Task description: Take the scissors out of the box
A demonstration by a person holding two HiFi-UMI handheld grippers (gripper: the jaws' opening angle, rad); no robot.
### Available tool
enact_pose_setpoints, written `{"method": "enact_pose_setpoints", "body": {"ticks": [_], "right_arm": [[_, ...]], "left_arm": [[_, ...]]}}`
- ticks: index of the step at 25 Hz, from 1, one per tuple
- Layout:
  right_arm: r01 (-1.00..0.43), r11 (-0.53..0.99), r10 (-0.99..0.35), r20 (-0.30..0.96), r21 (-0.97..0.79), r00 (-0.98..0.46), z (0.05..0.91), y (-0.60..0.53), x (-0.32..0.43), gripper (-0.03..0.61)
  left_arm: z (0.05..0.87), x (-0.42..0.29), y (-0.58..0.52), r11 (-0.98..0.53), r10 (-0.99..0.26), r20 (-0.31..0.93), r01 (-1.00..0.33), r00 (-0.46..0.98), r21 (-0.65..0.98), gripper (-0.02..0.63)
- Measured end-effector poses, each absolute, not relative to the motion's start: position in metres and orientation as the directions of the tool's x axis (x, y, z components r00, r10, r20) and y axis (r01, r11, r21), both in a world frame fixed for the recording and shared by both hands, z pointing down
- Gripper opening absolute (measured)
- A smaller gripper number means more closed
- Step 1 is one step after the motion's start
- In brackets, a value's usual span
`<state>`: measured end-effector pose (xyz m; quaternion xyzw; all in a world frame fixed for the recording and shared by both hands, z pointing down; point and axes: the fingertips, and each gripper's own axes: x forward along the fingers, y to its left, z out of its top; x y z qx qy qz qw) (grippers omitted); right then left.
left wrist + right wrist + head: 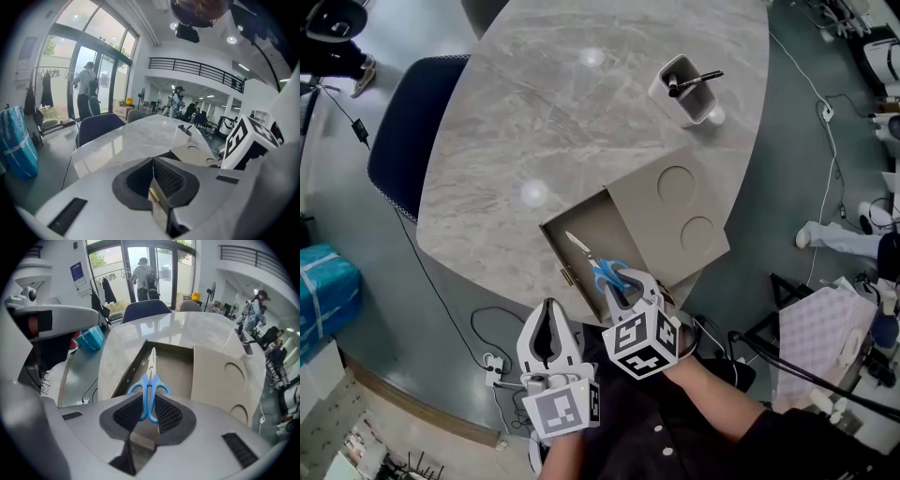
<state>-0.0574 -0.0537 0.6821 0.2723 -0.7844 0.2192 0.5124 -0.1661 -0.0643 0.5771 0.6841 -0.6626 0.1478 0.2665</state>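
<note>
Bright daylight, strong fisheye edges

Open-plan office/lab hall: big marble worktop [581,122] w/ pen cup [686,89] at 1 o'clock, navy chair [408,122] at 10. Left gripper view: glass doors [89,70] at 10, mezzanine railing [197,68] at 12, people [177,99] standing abt. Cables [441,291] trail over grey floor [366,216].

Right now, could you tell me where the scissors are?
Head view, lower centre: the blue-handled scissors over the open box, handles gripped by the right gripper.

Table [581,122] looks glossy stone, box [600,220] matt card, scissors [594,261] plastic-handled metal.
</note>
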Motion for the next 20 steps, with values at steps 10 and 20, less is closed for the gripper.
{"method": "enact_pose_setpoints", "body": {"ticks": [10,20], "right_arm": [[-0.675,0.737,-0.358,0.833,-0.025,-0.423,0.595,-0.089,-0.046,0.075],[-0.710,0.704,-0.528,0.672,0.005,-0.519,0.484,-0.116,-0.038,0.075]], "left_arm": [[0.514,-0.142,-0.070,0.005,-0.883,0.463,-0.986,0.074,0.166,0.017],[0.423,-0.129,-0.089,-0.026,-0.952,0.299,-0.992,0.063,0.125,0.017]]}}
